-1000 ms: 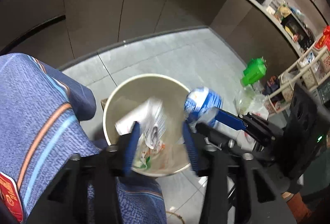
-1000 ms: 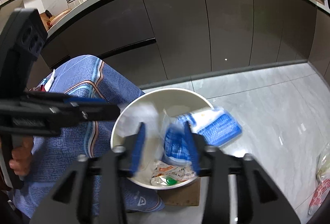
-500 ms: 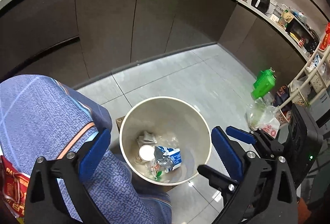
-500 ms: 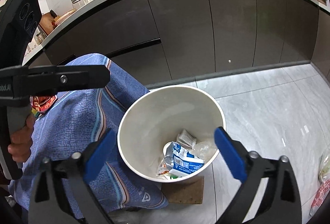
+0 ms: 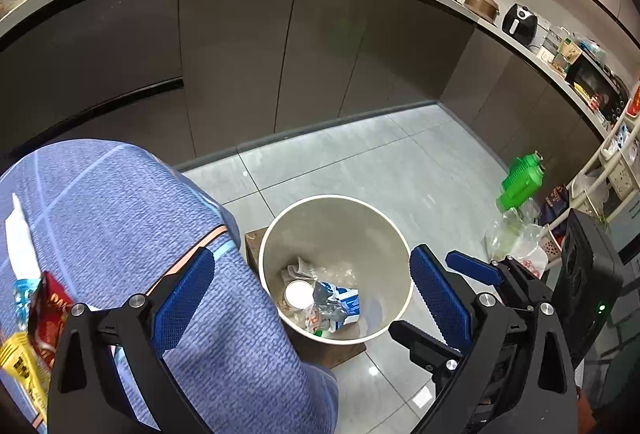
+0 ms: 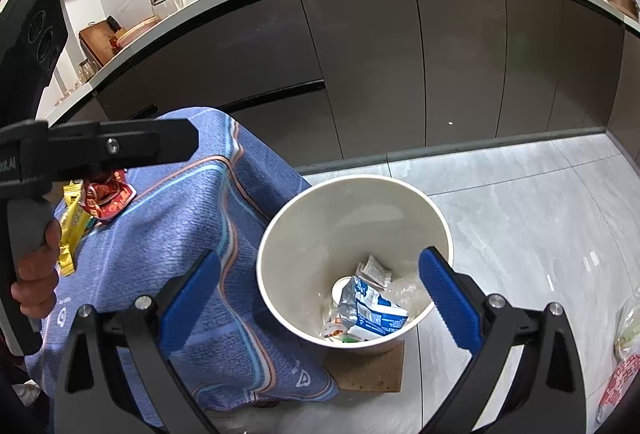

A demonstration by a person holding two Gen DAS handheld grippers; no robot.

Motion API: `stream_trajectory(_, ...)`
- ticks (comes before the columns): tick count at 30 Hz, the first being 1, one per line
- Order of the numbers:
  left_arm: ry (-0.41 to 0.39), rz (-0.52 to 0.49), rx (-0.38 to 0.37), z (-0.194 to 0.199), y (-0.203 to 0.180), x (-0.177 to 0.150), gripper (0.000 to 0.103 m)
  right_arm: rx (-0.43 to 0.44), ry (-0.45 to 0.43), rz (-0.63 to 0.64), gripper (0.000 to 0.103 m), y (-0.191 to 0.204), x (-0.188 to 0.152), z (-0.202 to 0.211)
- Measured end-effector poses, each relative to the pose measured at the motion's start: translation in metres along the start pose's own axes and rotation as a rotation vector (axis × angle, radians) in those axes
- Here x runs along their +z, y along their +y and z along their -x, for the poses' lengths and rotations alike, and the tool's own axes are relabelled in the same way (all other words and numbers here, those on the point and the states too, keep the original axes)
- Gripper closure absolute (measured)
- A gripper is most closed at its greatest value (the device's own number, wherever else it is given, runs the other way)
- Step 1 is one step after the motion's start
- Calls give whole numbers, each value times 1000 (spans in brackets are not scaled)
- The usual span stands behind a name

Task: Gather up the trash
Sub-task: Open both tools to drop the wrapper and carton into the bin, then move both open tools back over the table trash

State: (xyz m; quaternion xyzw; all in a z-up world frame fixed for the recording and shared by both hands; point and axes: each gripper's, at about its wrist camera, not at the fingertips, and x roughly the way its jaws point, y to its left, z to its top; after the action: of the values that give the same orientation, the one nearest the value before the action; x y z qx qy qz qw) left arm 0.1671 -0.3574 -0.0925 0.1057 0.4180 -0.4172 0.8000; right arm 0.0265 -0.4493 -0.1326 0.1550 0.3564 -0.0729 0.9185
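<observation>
A white round bin stands on the floor beside a table under a blue cloth. In the bin lie a blue and white carton, a white lid and crumpled wrappers. My left gripper is open and empty above the bin. My right gripper is open and empty above it too. A red wrapper, a yellow wrapper and a white packet lie on the cloth at the left.
Dark kitchen cabinets under a cluttered counter run behind the bin. A green bottle, plastic bags and a white rack stand at the right. A cork board lies under the bin. The floor is grey tile.
Both grippers opened and dropped their trash into the bin: the blue and white carton and a crumpled wrapper. Both then drew back and up from the bin.
</observation>
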Motion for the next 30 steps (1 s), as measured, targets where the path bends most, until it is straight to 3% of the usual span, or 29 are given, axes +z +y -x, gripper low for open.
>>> stream_trajectory(7,-40,5,22,34,5,-6,9,2,-28,37,4,20,8,19)
stream_trajectory(13,-74,39,91,78,9,-17,9,17,-40,67,4,43,14,38)
stream_trajectory(19,-83,102,204,123,32,-40,9,53,-53,124,4,75,21,54)
stream_trajectory(30,-123,292,307,197,91,-107,9,145,-61,282,4,154,21,70)
